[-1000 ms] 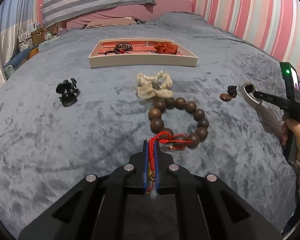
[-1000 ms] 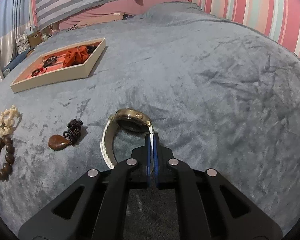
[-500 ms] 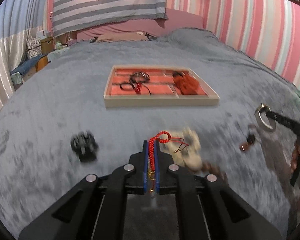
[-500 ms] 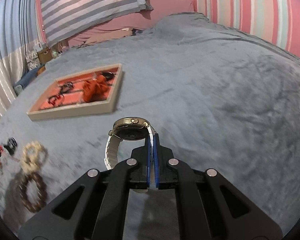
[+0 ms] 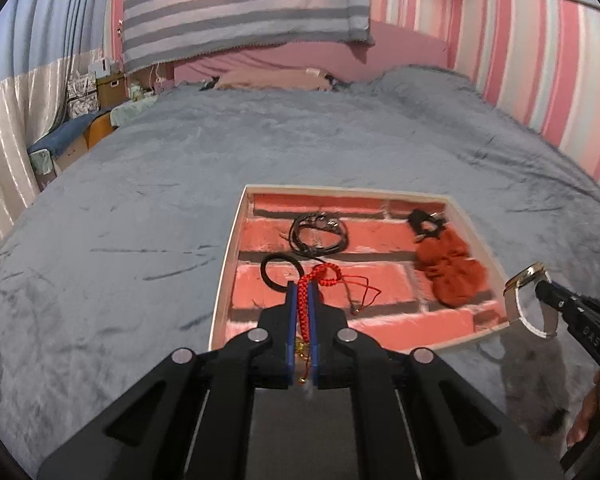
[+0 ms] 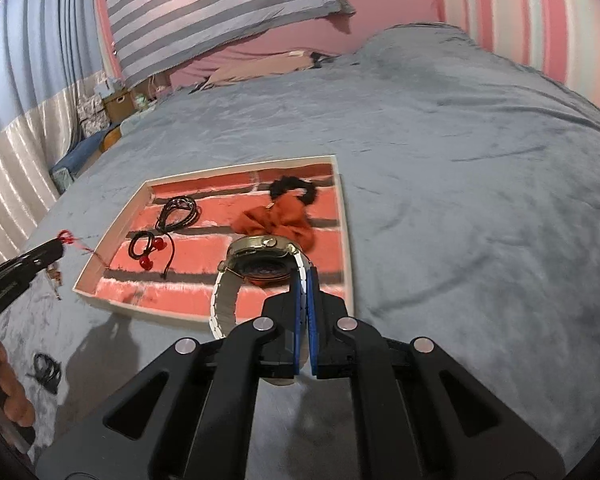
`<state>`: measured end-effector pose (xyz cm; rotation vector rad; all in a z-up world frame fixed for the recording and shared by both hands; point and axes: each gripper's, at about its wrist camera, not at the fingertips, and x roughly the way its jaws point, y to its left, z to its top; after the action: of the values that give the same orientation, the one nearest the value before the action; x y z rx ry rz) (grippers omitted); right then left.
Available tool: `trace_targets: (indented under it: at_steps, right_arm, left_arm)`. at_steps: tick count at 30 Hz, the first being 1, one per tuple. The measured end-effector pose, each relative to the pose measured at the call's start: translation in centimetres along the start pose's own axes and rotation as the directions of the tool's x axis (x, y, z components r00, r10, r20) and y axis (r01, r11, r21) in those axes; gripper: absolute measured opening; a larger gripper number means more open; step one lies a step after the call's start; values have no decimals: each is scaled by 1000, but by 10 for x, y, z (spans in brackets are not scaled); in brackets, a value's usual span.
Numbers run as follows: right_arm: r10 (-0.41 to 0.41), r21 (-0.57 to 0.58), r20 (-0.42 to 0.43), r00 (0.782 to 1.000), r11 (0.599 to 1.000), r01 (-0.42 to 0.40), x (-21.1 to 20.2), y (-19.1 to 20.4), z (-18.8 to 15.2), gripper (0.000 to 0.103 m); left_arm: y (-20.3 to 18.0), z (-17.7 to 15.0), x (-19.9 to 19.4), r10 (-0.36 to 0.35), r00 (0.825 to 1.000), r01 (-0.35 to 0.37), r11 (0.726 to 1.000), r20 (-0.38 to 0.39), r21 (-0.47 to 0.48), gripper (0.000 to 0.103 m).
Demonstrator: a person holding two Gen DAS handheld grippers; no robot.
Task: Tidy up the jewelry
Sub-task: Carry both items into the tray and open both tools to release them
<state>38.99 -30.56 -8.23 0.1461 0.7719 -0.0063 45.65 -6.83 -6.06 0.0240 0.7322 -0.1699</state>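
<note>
My left gripper [image 5: 303, 286] is shut on a red braided cord bracelet [image 5: 320, 280] and holds it over the near left part of the jewelry tray [image 5: 224, 264]. My right gripper [image 6: 303, 276] is shut on the white strap of a gold-cased watch [image 6: 260, 252], held above the tray's [image 6: 346, 240] near right corner. The right gripper with the watch [image 5: 528, 284] also shows at the right in the left wrist view. The left gripper's tip with the red cord [image 6: 64, 236] shows at the left in the right wrist view.
The tray has a brick-pattern lining and holds a black cord necklace [image 5: 320, 232], a black hair tie [image 5: 280, 272], an orange scrunchie [image 5: 448, 268] and a black scrunchie [image 6: 294, 190]. A black item [image 6: 46, 368] lies on the grey blanket. Pillows lie far behind.
Both grippers lifted their items off the blanket and moved forward to the tray. The bead bracelet, cream scrunchie and hair claw dropped out of view.
</note>
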Motion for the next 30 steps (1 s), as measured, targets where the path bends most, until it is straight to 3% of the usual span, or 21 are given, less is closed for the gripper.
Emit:
trace_targets:
  at_steps: [10,23,26,28,29,30]
  right_arm:
    - [-55,-12,-56,997,998,54,75,14,11,4]
    - [-112,-89,-101,989,991,103,109,26,17,8]
    - [-98,-101,-101,990,991,87,104,28,16,20]
    - [-69,-96,-80,994,994,61,93,27,17,40]
    - [-53,-95,-56,997,994,48,84,27,18,48]
    - [-53,-99,-38,998,994,49,79,28,19,61]
  left_arm:
    - [10,-2,90,54,992,-55,998,-113,-5,5]
    - [16,1,117,89,984,-89,996,-156,3,7]
    - [17,-1,113,88,982,-89,996,-165,0,7]
    - [18,-1,106,81,982,-83,997,-169,-5,10]
    - [18,0,102,73,983,-77,997,-169,-14,15]
    - [19,1,97,67,984,-72,997,-163,-23,37]
